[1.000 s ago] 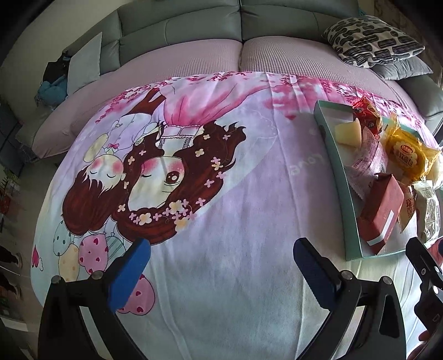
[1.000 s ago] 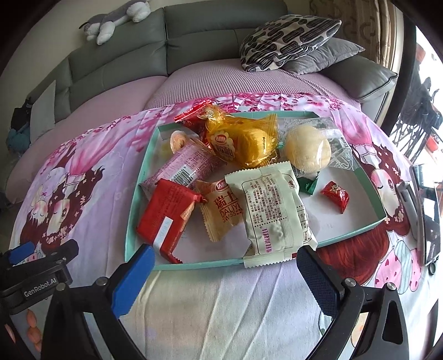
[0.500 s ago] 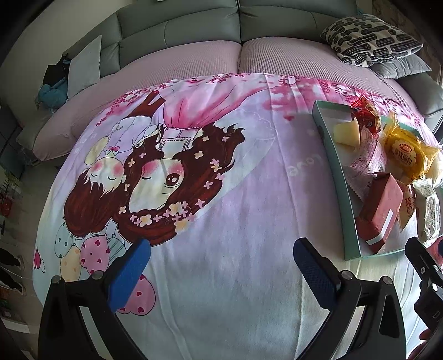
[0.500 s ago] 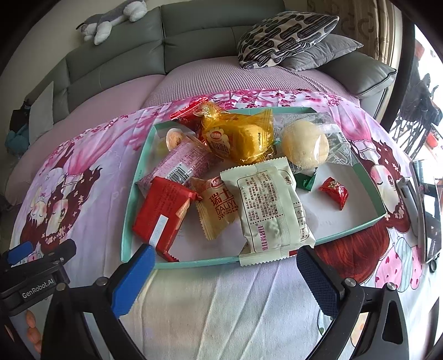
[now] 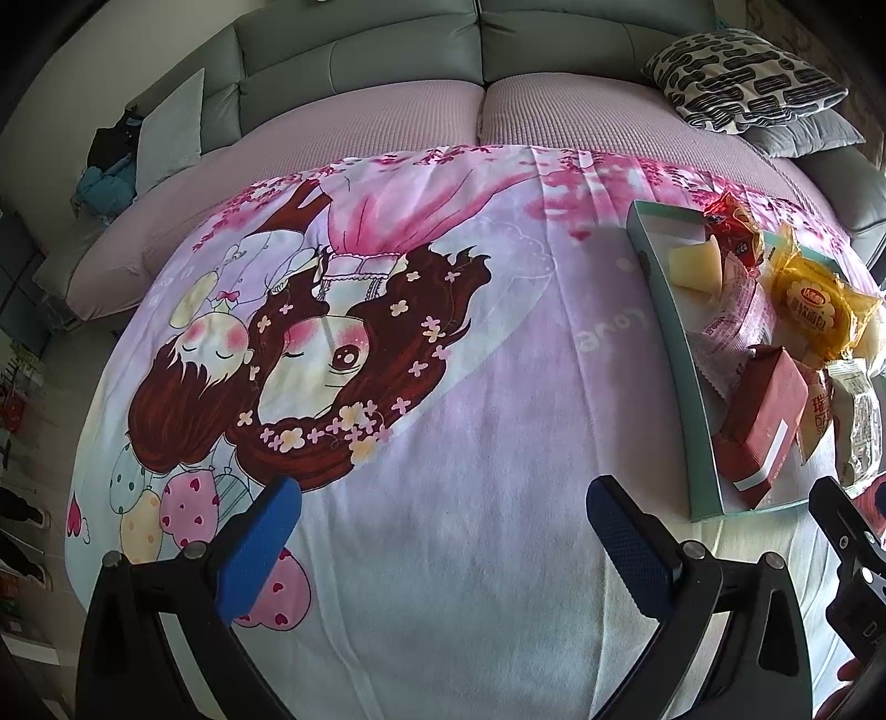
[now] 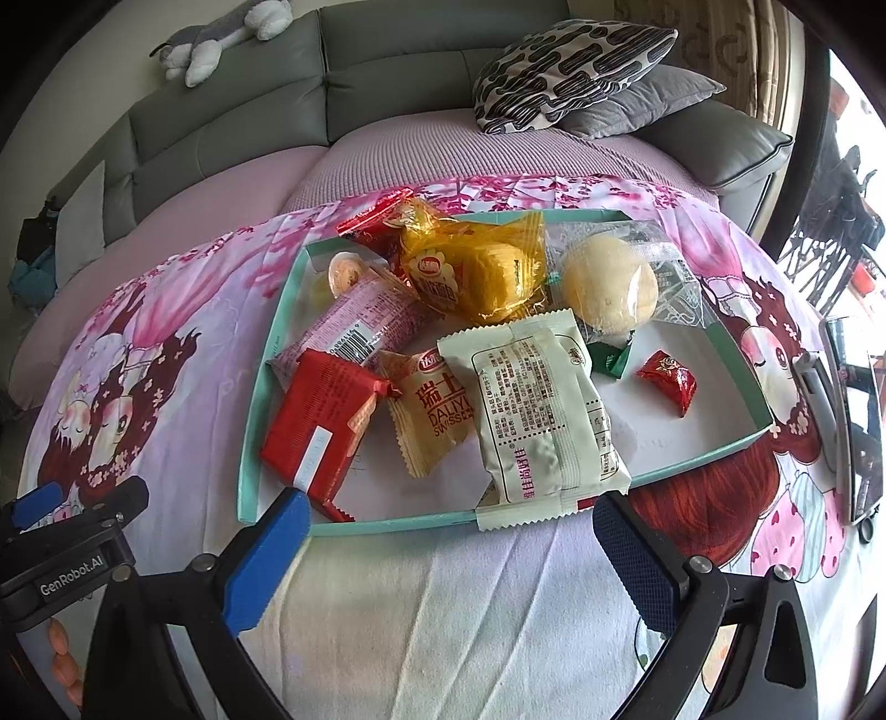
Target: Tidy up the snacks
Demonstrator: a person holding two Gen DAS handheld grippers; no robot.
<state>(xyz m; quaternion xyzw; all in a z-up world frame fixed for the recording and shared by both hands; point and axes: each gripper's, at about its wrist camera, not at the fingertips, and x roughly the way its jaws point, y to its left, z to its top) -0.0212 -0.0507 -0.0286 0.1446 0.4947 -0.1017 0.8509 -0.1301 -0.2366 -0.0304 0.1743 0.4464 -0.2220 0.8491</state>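
A shallow teal tray (image 6: 252, 437) of wrapped snacks sits on a cartoon-print blanket (image 5: 443, 443) spread over a pink-covered bed (image 5: 387, 111), toward the blanket's right edge in the left wrist view. In the tray's near left corner lies a red packet (image 6: 315, 421). Beside it is a tan Swiss-roll packet (image 6: 437, 410), partly under a pale green packet (image 6: 542, 415) whose near end hangs over the tray's front rim. Behind these lie a pink packet (image 6: 360, 321), a golden-yellow bread packet (image 6: 476, 271) and a round bun in clear wrap (image 6: 609, 288). A small green candy (image 6: 609, 360) and a small red candy (image 6: 667, 382) rest apart on the bare right half of the tray floor.

The right gripper (image 6: 443, 554) hovers just in front of the tray's front rim, blue pads spread wide, holding nothing. The left gripper (image 5: 443, 537) hangs over bare blanket left of the tray, equally wide and empty.

A grey sofa back (image 6: 387, 50) curves behind the bed, carrying a patterned pillow (image 6: 570, 72) on a grey cushion (image 6: 637, 105) and a plush toy (image 6: 221, 39) on top.
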